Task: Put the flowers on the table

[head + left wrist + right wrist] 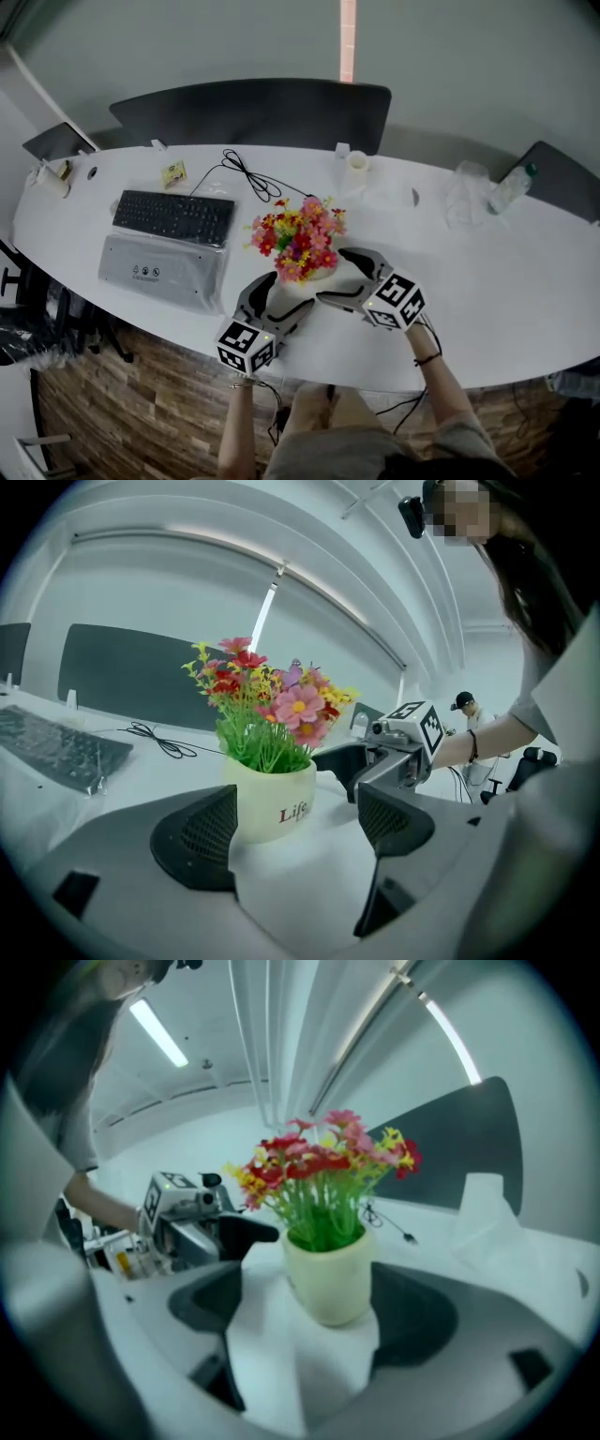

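Note:
A cream pot (320, 274) of red, pink and yellow artificial flowers (298, 236) stands upright on the white table (487, 272) near its front edge. My left gripper (286, 298) comes at it from the front left and is open. In the left gripper view the pot (272, 801) stands just past the jaw tips, close to the left pad (199, 838), with the gripper (295, 819) empty. My right gripper (345, 279) is open on the pot's right. In the right gripper view the pot (328, 1274) sits between the wide jaws of the gripper (309, 1314), nearer the right one.
A black keyboard (174, 217) and a plastic-wrapped grey keyboard (161, 272) lie to the left. A black cable (249, 174) runs behind the flowers. A small roll (357, 161), a clear bag (466, 193) and a bottle (511, 188) are at the back. Dark chairs (253, 112) stand behind the table.

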{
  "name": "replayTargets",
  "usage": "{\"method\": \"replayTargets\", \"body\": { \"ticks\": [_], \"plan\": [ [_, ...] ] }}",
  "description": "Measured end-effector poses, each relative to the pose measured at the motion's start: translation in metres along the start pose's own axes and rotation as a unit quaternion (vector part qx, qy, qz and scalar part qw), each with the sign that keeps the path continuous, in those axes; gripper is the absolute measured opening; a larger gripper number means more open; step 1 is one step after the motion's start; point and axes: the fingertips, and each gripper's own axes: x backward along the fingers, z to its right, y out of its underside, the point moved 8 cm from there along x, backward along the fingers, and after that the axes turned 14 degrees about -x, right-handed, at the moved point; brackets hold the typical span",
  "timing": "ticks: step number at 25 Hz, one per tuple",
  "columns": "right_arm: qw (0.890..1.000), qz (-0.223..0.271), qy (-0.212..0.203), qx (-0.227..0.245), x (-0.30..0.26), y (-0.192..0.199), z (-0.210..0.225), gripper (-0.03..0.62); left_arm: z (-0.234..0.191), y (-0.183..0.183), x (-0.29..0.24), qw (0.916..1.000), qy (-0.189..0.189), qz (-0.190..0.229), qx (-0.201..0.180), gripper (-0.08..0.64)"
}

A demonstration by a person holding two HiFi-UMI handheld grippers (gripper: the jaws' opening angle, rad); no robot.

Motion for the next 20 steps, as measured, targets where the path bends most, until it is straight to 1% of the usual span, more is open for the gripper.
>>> {"method": "replayTargets", "body": {
  "ticks": [3, 4, 5, 6, 10, 13, 15, 18, 20],
  "plan": [
    [1.0, 0.009, -0.002, 0.001, 0.006, -0.002, -0.012, 0.438, 0.01, -0.007, 0.004, 1.0, 0.003, 0.006, -0.004, 0.398],
    [1.0, 0.014, 0.0, 0.002, 0.009, -0.003, -0.016, 0.409, 0.013, -0.01, 0.005, 0.9999, 0.003, 0.009, -0.006, 0.392],
    [1.0, 0.022, 0.001, 0.001, 0.012, -0.005, -0.019, 0.354, 0.016, -0.012, 0.007, 0.9999, 0.004, 0.012, -0.008, 0.384],
    [1.0, 0.031, 0.001, -0.002, 0.015, -0.006, -0.022, 0.315, 0.019, -0.015, 0.009, 0.9998, 0.004, 0.015, -0.008, 0.376],
    [0.999, 0.051, -0.001, -0.008, 0.026, -0.009, -0.034, 0.244, 0.03, -0.027, 0.015, 0.9997, 0.006, 0.021, -0.012, 0.324],
    [0.998, 0.067, 0.0, -0.015, 0.033, -0.01, -0.044, 0.169, 0.037, -0.035, 0.019, 0.9994, 0.011, 0.025, -0.022, 0.284],
    [0.997, 0.075, -0.003, -0.023, 0.037, -0.01, -0.05, 0.137, 0.042, -0.04, 0.022, 0.9993, 0.012, 0.029, -0.021, 0.272],
    [0.996, 0.084, -0.007, -0.032, 0.041, -0.01, -0.057, 0.107, 0.049, -0.046, 0.026, 0.9992, 0.015, 0.033, -0.02, 0.255],
    [0.995, 0.092, -0.008, -0.034, 0.045, -0.011, -0.062, 0.088, 0.053, -0.049, 0.029, 0.999, 0.014, 0.037, -0.021, 0.23]
  ]
}}
